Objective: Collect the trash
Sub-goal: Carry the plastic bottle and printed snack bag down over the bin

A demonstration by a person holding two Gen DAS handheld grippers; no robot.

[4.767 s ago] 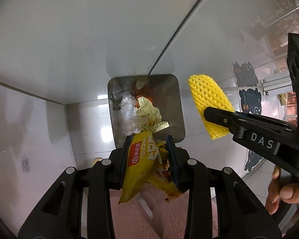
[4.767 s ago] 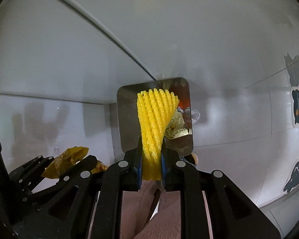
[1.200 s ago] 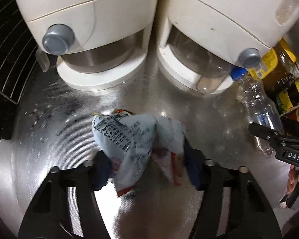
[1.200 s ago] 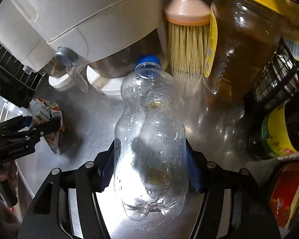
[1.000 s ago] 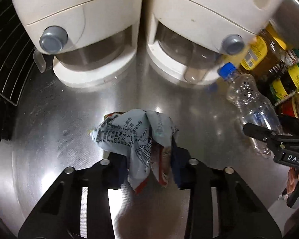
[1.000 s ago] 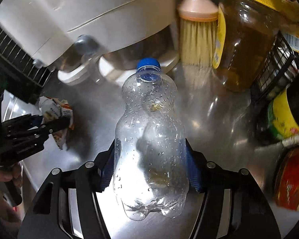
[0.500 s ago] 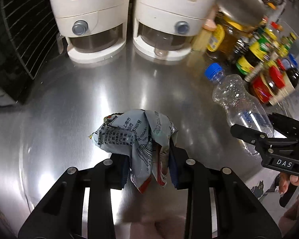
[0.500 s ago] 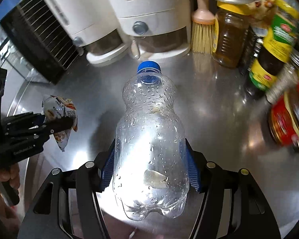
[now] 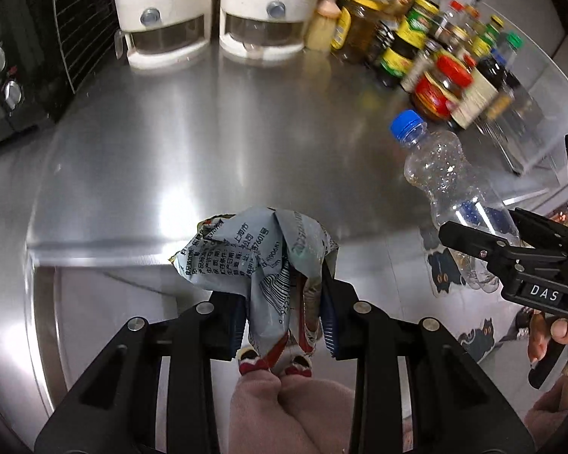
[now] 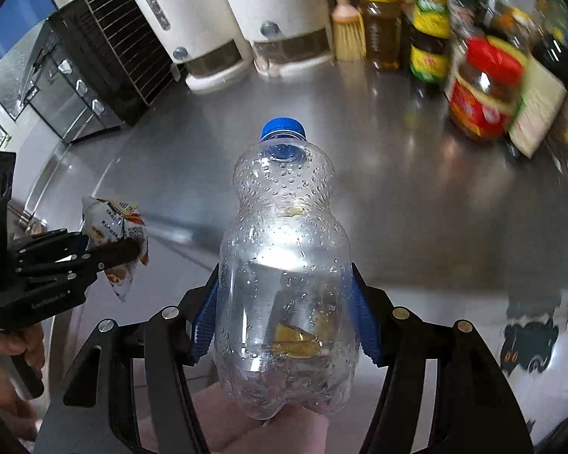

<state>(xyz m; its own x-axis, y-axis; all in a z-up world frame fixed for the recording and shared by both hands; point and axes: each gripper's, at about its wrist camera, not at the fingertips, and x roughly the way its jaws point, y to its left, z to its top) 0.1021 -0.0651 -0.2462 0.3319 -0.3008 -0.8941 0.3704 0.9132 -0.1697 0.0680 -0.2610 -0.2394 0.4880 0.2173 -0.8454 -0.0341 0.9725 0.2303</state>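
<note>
My left gripper (image 9: pixel 284 314) is shut on a crumpled pale blue snack wrapper (image 9: pixel 257 257) and holds it in the air at the front edge of the steel counter (image 9: pixel 208 143). My right gripper (image 10: pixel 284 325) is shut on a clear plastic bottle (image 10: pixel 284 249) with a blue cap, held above the counter's front edge. The bottle also shows at the right of the left wrist view (image 9: pixel 450 181), with the right gripper (image 9: pixel 484 242) under it. The left gripper (image 10: pixel 106 253) with the wrapper (image 10: pixel 113 227) shows at the left of the right wrist view.
Two white dispensers (image 9: pixel 216 7) stand at the back of the counter. A black oven with a wire rack (image 9: pixel 22 49) is at the left. A brush (image 10: pixel 348 34) and several jars and sauce bottles (image 9: pixel 435 60) crowd the back right. Cat stickers (image 10: pixel 526 344) mark the cabinet front.
Both grippers have pulled back from the dispensers towards the counter's front edge and risen, each keeping its hold. Earlier, they held a yellow wrapper and a yellow foam net over a bin.
</note>
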